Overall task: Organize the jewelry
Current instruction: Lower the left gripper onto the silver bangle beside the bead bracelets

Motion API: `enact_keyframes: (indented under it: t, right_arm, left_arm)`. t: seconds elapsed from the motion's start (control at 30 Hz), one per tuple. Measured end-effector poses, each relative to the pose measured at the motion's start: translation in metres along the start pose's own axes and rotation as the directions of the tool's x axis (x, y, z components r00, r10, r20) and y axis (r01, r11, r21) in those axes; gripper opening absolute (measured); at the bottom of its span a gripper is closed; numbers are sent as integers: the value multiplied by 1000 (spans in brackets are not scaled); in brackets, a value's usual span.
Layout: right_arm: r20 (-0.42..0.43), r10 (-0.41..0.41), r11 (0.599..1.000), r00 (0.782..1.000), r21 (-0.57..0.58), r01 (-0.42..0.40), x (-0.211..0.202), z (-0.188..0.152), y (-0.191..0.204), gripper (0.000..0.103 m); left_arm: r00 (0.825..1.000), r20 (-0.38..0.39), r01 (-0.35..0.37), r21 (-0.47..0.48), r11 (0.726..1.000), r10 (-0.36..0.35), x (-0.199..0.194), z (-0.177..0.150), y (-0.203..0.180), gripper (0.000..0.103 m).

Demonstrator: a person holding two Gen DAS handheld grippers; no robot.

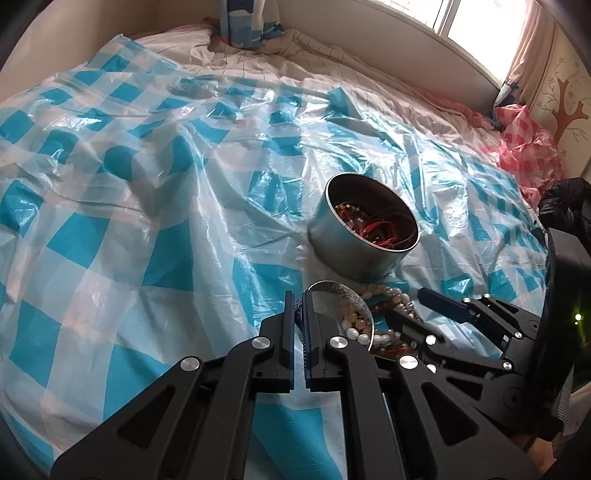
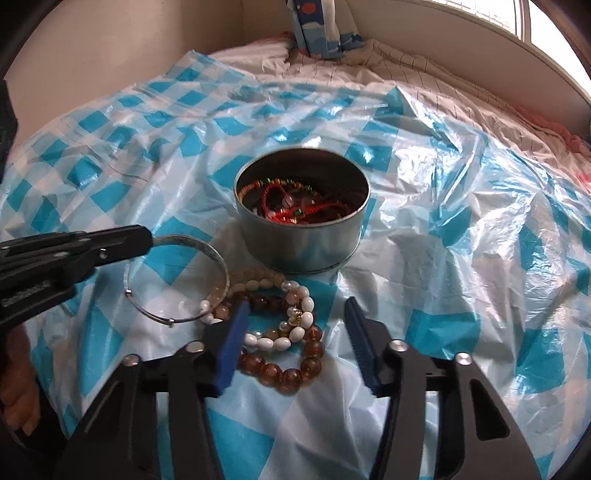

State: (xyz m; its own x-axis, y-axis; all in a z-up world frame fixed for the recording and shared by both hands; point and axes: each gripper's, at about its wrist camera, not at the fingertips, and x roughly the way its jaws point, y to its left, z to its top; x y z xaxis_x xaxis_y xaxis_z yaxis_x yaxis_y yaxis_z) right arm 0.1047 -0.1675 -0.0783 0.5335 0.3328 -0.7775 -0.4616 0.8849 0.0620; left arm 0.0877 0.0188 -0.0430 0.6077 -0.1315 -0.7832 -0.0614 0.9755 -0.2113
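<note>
A round metal tin (image 2: 301,236) holding red cord bracelets stands on the blue checked plastic sheet; it also shows in the left wrist view (image 1: 364,230). My left gripper (image 1: 299,306) is shut on a silver bangle (image 1: 341,293), seen as a ring (image 2: 184,280) in the right wrist view, with its far side resting on the beads. A pile of white pearl and amber bead bracelets (image 2: 288,332) lies in front of the tin. My right gripper (image 2: 295,314) is open, its fingers straddling the pile just above it.
The blue-and-white checked plastic sheet (image 1: 147,184) covers a soft, wrinkled bed. A pink checked bag (image 1: 524,147) and a black object (image 1: 569,206) lie at the right edge. A blue patterned cloth (image 2: 321,29) stands at the back against the wall.
</note>
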Motion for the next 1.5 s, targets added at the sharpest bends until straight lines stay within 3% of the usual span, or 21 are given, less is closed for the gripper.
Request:
enact_keyframes:
  t: [0.1, 0.27, 0.6, 0.8, 0.9, 0.93, 1.17, 1.23, 1.33, 1.5]
  right_arm:
    - [-26, -2, 1000, 1000, 2, 2, 7, -1, -1, 19]
    - [14, 16, 1000, 1000, 25, -17, -2, 0, -4, 8]
    - [87, 99, 988, 991, 113, -108, -23, 3, -17, 7]
    - [122, 126, 978, 985, 150, -143, -32, 2, -25, 7]
    - [146, 153, 964, 977, 195, -180, -36, 2, -36, 7]
    - [152, 158, 961, 976, 204, -188, -37, 3, -38, 7]
    - [170, 190, 942, 967, 246, -228, -41, 3, -49, 7]
    - [115, 179, 949, 977, 243, -202, -32, 1, -47, 10]
    - [69, 134, 967, 989, 210, -146, -22, 1, -38, 43]
    - [25, 55, 991, 998, 121, -57, -4, 3, -22, 45]
  left_arm:
    - [1000, -22, -5, 4, 1000, 5, 5, 0, 1, 3]
    - [999, -36, -6, 19, 1000, 7, 8, -1, 1, 0]
    - [998, -60, -11, 15, 1000, 12, 15, 1, 7, 2]
    - [990, -117, -63, 94, 994, 74, 34, -5, -5, 17]
    - [985, -123, -99, 145, 984, 117, 37, -8, -13, 16]
    - [986, -128, -90, 146, 985, 109, 37, -8, -13, 3]
    - [995, -92, -28, 82, 996, 35, 21, -2, -3, 3]
    - [997, -73, -18, 67, 998, 23, 16, 0, -1, 3]
    - [998, -64, 5, 36, 999, -3, 13, 2, 4, 3]
    - [998, -56, 12, 31, 999, -10, 12, 4, 5, 3]
